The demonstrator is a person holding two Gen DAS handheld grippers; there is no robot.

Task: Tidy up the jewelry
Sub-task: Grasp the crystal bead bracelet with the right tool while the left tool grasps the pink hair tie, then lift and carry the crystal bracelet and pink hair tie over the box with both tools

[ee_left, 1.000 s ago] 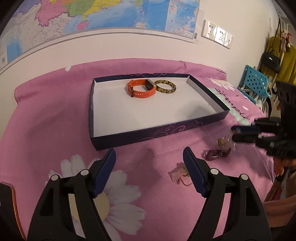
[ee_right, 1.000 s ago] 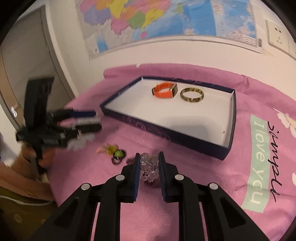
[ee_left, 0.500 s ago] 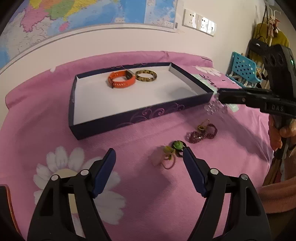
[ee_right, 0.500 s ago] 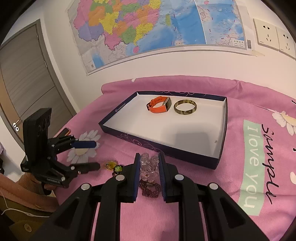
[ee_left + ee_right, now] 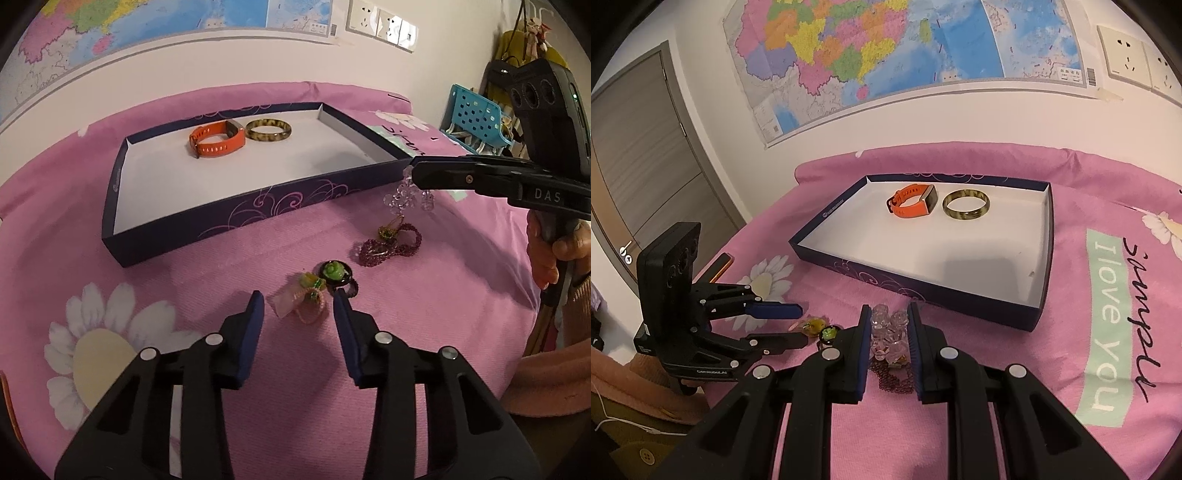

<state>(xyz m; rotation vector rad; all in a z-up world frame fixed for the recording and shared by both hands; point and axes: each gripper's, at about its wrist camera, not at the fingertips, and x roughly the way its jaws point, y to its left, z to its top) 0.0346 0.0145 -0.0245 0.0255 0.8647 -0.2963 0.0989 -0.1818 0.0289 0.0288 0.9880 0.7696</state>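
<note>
Your right tongs [image 5: 887, 334] were clamped on the clear bead bracelet [image 5: 404, 197], which dangled straight down just off the box's [image 5: 236, 218] near right corner. Your left tongs [image 5: 298, 308] were closing, not yet touching the pink ring [image 5: 308, 302] between them. Two bands sat in the box, three pieces on the bedspread [image 5: 424, 314], loads of free floor inside

Left gripper [image 5: 298, 301]: jaws closing around pink ring with yellow-green charm [image 5: 308, 297] on the pink bedspread [image 5: 184, 295]; pads not touching it. Green-flower black ring [image 5: 334, 273] just beside. Right gripper [image 5: 415, 173] pinches clear bead bracelet [image 5: 400, 197] above purple beaded chain [image 5: 388, 245]. Navy tray [image 5: 229, 218] holds orange watch band [image 5: 218, 142], tortoiseshell bangle [image 5: 268, 130].
</note>
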